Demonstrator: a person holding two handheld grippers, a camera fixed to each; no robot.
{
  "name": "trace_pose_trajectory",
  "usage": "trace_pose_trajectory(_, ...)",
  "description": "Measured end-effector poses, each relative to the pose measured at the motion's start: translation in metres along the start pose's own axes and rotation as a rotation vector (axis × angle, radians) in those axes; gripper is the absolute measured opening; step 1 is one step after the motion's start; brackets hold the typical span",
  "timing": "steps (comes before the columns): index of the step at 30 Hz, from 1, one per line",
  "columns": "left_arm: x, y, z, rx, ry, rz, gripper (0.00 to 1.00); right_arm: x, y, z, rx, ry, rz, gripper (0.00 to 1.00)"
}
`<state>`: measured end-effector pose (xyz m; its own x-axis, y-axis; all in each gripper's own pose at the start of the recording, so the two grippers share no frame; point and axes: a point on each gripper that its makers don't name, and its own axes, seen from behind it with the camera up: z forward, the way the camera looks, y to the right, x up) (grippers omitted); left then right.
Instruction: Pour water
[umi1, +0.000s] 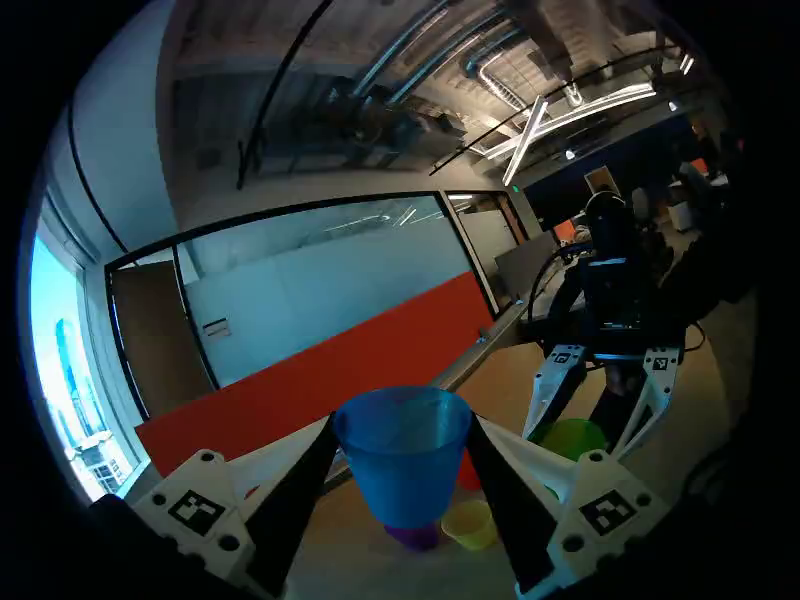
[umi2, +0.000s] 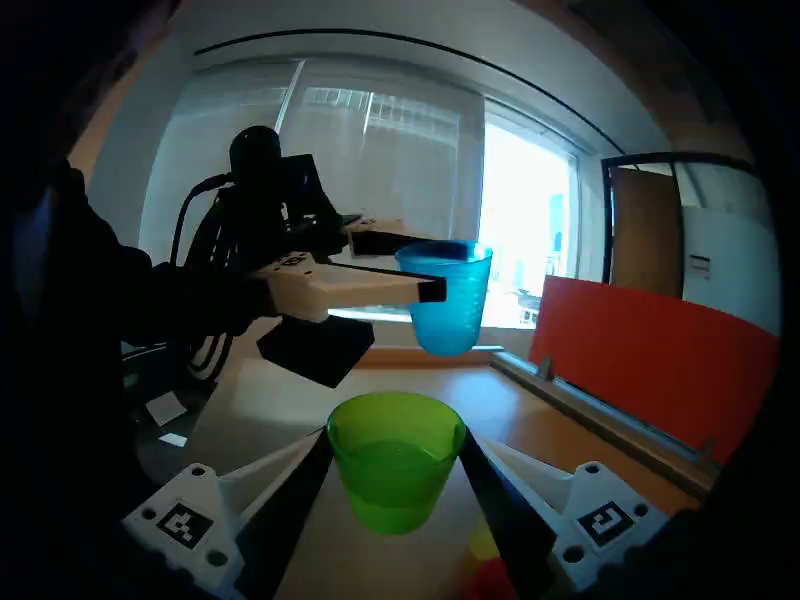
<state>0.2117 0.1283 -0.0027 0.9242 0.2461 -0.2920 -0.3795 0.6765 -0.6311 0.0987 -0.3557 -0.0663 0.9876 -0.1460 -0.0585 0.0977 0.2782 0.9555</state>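
A translucent blue cup (umi1: 403, 465) stands upright between the fingers of my left gripper (umi1: 403, 440), which is shut on it. In the right gripper view the same blue cup (umi2: 445, 297) hangs in the air above and beyond a green cup (umi2: 395, 470). My right gripper (umi2: 395, 450) is shut on that green cup, whose lower half looks darker, as if it holds liquid. From the left gripper view, the right gripper (umi1: 578, 435) and the green cup (umi1: 572, 438) sit lower and to the right, over the wooden table (umi2: 530, 415).
A purple cup (umi1: 415, 536) and a yellow cup (umi1: 470, 523) stand on the table below the blue cup. An orange-red panel (umi2: 650, 365) runs along the table's far edge. A person's dark sleeve (umi2: 130, 290) holds the left gripper. A bright window (umi2: 525, 230) lies beyond.
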Motion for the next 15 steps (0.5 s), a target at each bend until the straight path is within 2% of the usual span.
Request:
trace_pose_trajectory(9, -0.007, -0.004, 0.0, -0.015, -0.003, -0.152, 0.87, 0.003, 0.002, -0.002, -0.006, 0.01, 0.001, 0.91)
trace_pose_trajectory(15, -0.005, -0.014, 0.002, -0.008, 0.018, -0.268, 0.87, 0.004, 0.001, -0.002, -0.005, 0.01, -0.001, 0.91)
